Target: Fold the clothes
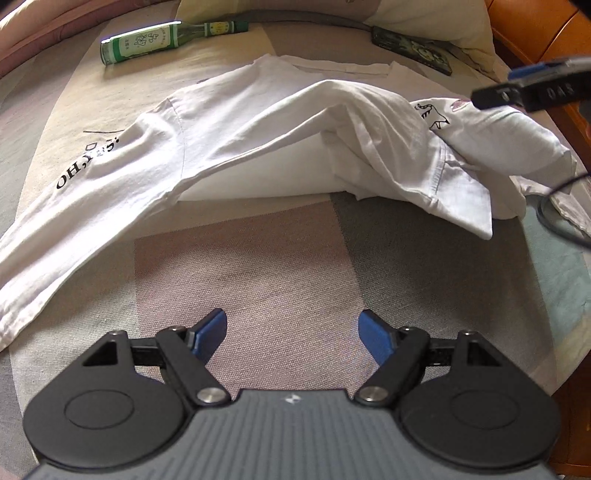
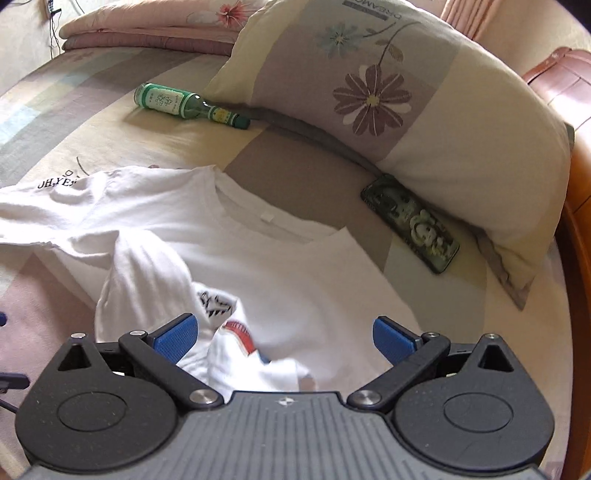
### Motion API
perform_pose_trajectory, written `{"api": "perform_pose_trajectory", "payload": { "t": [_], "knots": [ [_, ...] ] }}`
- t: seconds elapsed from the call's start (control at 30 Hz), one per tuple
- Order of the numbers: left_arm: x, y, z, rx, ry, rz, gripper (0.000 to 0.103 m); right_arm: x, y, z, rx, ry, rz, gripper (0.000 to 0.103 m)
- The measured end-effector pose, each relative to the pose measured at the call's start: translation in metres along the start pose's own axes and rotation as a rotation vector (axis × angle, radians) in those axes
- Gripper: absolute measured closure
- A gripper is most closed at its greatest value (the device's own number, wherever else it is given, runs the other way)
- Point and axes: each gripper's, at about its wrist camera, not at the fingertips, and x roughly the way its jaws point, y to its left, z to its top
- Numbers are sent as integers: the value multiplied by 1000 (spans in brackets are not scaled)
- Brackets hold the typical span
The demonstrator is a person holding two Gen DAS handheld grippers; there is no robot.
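Left wrist view: taken low over the bedspread (image 1: 288,258), faced across the bed toward the pillow (image 1: 424,18); the white shirt (image 1: 258,122) is seen near, side-on, filling the middle band. Right wrist view: taken from directly above the shirt (image 2: 295,266), closer, faced toward the pillow (image 2: 388,92) and wooden bed frame (image 2: 580,221). Shared by both views: shirt, green bottle (image 1: 147,42) (image 2: 177,101), phone (image 1: 413,50) (image 2: 410,229), pillow. The right gripper (image 1: 532,90) is caught at the left view's upper right edge
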Motion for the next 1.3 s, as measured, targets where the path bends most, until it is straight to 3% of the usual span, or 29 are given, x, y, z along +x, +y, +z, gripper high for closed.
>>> {"api": "perform_pose_trajectory", "payload": {
  "t": [0.37, 0.67, 0.77, 0.97, 1.07, 1.23, 1.3],
  "knots": [
    [18, -13, 8, -30, -22, -145, 25, -20, 17, -88, 73, 98, 20, 0],
    [23, -50, 26, -9, -35, -286, 25, -25, 8, -119, 121, 131, 22, 0],
    [28, -63, 26, 26, -31, -236, 26, -26, 6, -124, 110, 126, 18, 0],
    [23, -91, 23, 196, -96, -136, 26, -28, 0, -137, 116, 130, 36, 0],
    [19, -102, 22, 289, -132, -48, 26, -30, 1, -143, 118, 135, 51, 0],
    [13, -121, 9, 605, -270, 150, 26, -31, 3, -146, 135, 137, 67, 0],
    [18, -125, 5, 702, -268, 172, 26, -30, 4, -146, 136, 135, 66, 0]
  ]
}}
